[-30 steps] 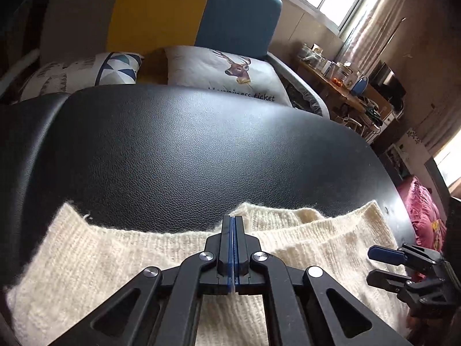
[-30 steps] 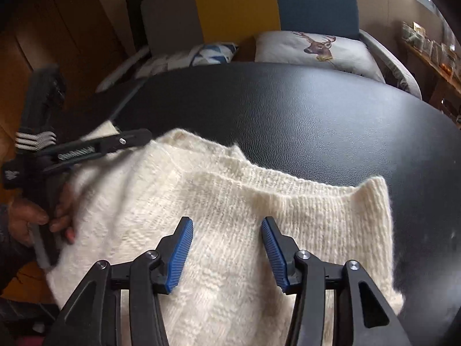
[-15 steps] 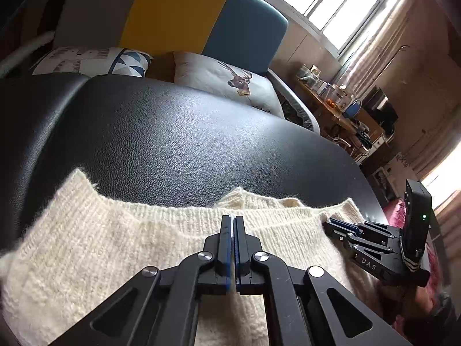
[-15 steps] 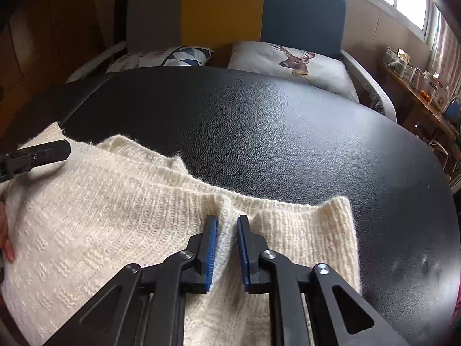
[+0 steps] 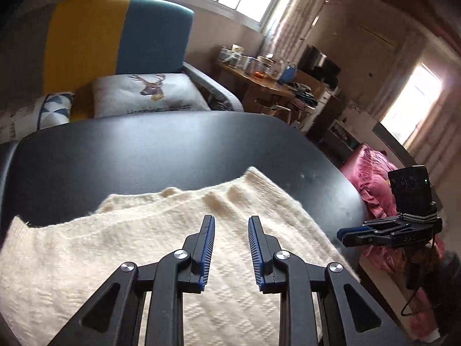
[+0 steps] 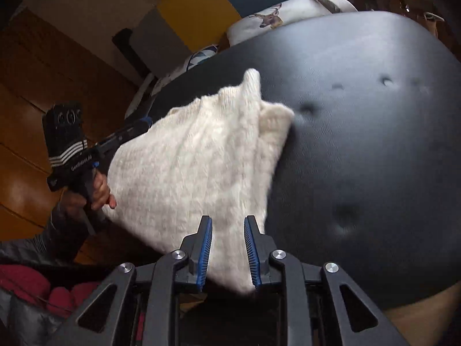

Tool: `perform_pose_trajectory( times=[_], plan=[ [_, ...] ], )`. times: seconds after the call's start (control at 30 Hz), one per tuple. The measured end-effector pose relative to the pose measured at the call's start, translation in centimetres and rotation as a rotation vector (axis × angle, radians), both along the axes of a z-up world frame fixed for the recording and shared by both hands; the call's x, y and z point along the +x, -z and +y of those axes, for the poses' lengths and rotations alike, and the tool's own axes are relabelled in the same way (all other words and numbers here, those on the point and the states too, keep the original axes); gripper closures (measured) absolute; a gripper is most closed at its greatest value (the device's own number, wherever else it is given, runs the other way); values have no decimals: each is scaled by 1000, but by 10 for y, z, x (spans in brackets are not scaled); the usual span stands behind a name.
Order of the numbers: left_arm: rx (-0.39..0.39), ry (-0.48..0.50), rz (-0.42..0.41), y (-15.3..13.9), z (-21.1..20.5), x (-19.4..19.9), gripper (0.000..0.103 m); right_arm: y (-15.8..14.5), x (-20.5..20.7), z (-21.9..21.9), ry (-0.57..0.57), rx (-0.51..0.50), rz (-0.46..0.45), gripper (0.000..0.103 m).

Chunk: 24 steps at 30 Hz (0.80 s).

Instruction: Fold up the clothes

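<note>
A folded cream knitted sweater [image 5: 161,239] lies at the near edge of the black padded table [image 5: 161,150]. My left gripper [image 5: 231,222] is open and empty just above the sweater's middle. In the right wrist view the sweater [image 6: 201,161] hangs over the table's near left edge [image 6: 360,150]. My right gripper [image 6: 228,223] is open with the sweater's near corner lying between its jaws. In the left wrist view the right gripper [image 5: 343,234] sits off the table's right edge, seen side-on. In the right wrist view the left gripper [image 6: 141,124] is at the sweater's far left edge.
A grey, yellow and blue sofa [image 5: 115,40] with a deer cushion [image 5: 147,95] stands behind the table. A wooden side table [image 5: 259,83] with jars is at the back right. A pink cloth [image 5: 371,178] lies right of the table. Wooden floor [image 6: 34,115] is to the left.
Both grippers have opened; the left was shut and the right nearly shut half a second ago. The right gripper has pulled back to the sweater's near right corner at the table edge.
</note>
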<state>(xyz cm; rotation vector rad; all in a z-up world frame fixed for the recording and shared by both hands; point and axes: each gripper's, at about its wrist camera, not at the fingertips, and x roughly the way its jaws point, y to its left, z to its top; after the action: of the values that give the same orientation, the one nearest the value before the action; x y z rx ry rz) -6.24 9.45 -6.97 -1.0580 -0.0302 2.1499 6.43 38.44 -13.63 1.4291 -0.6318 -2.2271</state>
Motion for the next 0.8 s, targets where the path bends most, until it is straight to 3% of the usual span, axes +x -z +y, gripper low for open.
perform_pose_trajectory(
  times=[0.1, 0.2, 0.3, 0.43, 0.6, 0.67, 0.7, 0.73, 0.8],
  plan=[
    [2, 82, 2, -7, 27, 13, 77, 13, 9, 2, 4, -46, -1, 79],
    [-47, 124, -11, 2, 53, 16, 77, 22, 5, 1, -15, -84, 11, 79],
    [-84, 138, -29, 10, 69, 11, 77, 27, -5, -8, -100, -140, 20, 79],
    [-77, 137, -47, 12, 80, 3, 77, 32, -10, -16, -189, -133, -27, 79],
    [-147, 168, -69, 31, 102, -5, 77, 30, -10, -28, -396, -326, -75, 79],
    [-177, 181, -78, 39, 111, -8, 77, 34, -7, -41, -488, -182, -134, 79],
    [-192, 187, -82, 43, 116, -10, 77, 43, -5, -45, -508, -59, -186, 86],
    [-207, 194, -87, 47, 121, -11, 77, 48, -3, -46, -517, -6, -213, 97],
    [-204, 191, -92, 56, 126, -14, 73, 46, -1, -41, -497, 7, -206, 98]
  ],
)
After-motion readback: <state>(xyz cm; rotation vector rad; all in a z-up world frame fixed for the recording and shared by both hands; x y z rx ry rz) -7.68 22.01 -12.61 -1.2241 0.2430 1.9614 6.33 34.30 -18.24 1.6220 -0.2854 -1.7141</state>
